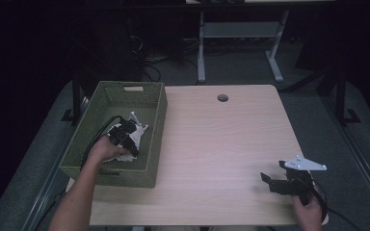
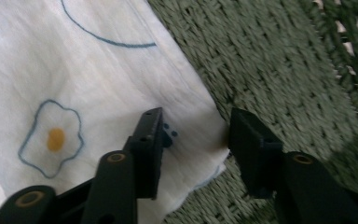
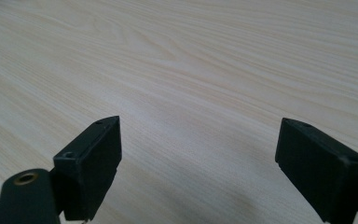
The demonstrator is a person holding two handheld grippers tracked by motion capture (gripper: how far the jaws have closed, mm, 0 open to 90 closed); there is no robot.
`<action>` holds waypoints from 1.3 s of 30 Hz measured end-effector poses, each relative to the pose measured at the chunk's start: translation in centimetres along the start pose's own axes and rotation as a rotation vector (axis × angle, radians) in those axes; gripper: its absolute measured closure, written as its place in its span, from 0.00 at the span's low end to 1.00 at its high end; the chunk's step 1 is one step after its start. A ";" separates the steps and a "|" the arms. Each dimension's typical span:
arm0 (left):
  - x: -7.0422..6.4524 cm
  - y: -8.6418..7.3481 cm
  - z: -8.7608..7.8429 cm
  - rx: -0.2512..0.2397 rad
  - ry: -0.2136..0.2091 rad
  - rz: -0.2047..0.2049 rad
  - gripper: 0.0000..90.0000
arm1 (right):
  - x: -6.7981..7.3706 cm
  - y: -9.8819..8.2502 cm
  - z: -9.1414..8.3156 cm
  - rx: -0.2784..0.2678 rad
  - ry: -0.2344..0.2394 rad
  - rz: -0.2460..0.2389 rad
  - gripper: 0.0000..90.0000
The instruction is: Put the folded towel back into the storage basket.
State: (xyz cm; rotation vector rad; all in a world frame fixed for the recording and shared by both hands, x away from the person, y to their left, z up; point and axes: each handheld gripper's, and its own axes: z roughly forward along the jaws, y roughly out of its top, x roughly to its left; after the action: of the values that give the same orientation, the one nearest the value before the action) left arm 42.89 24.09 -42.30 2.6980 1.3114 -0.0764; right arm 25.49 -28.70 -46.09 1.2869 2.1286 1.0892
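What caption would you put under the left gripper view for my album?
Open left gripper over a white cloth with a fried-egg drawing, lying in the green woven basket.

Passage around the left gripper is hemmed by the walls of the green woven basket; access is from above. Bare tabletop is seen unobstructed between basket and right gripper.

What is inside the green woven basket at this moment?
Inside the green woven basket lies a white cloth printed with a fried egg, with the open left gripper over its corner. Whatever is beneath the cloth is covered.
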 end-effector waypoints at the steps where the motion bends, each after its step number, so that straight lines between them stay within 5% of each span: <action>1: 0.0 0.1 0.0 0.003 0.010 0.003 0.67 | 0.0 0.0 0.0 0.000 -0.001 0.001 0.15; 6: 0.1 0.2 -0.2 -0.007 0.001 -0.009 0.95 | 0.0 0.0 0.1 0.000 -0.001 -0.001 0.16; 8: 0.2 0.2 -0.3 -0.010 0.002 -0.006 0.97 | 0.0 0.0 0.1 0.000 -0.003 -0.001 0.15; 13: 0.3 -0.1 -2.0 -0.086 -0.070 -0.009 0.98 | 0.0 0.0 0.1 0.001 -0.002 0.001 0.15; 15: -0.2 -0.2 -2.1 -0.072 -0.146 0.014 0.96 | 0.0 0.0 0.1 0.002 -0.004 -0.001 0.16; 18: -0.6 -0.2 -1.9 -0.050 -0.089 0.020 0.69 | 0.1 0.0 0.1 0.007 -0.001 -0.006 0.16; 19: -0.3 -0.4 -2.0 -0.068 -0.115 -0.001 0.70 | 0.1 0.0 0.1 0.007 0.000 -0.007 0.16; 25: 1.0 -1.1 -2.4 -0.082 -0.068 -0.059 0.86 | 0.2 0.0 0.0 0.003 0.003 -0.006 0.16; 27: 1.4 -1.3 -1.7 -0.039 -0.071 -0.069 0.90 | 0.2 0.0 0.0 0.004 0.004 -0.005 0.15; 28: 1.3 -1.2 -0.5 0.039 -0.031 -0.039 0.88 | 0.2 0.0 0.1 0.003 0.003 -0.007 0.16; 30: 1.2 -1.2 -0.3 0.035 -0.034 -0.040 0.88 | 0.1 0.0 0.1 0.003 0.004 -0.008 0.16; 36: 2.1 -1.1 -2.0 -0.083 0.013 -0.073 0.97 | 0.1 0.0 0.2 0.006 0.002 -0.008 0.16; 39: 3.3 -1.0 -2.5 -0.156 0.066 -0.129 0.98 | 0.1 0.0 0.3 0.008 0.002 -0.008 0.16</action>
State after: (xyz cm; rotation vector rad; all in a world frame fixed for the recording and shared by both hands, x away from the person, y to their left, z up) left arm 44.11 27.59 -40.30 2.5054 1.4448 0.0984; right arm 25.65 -28.51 -46.23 1.2801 2.1400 1.0803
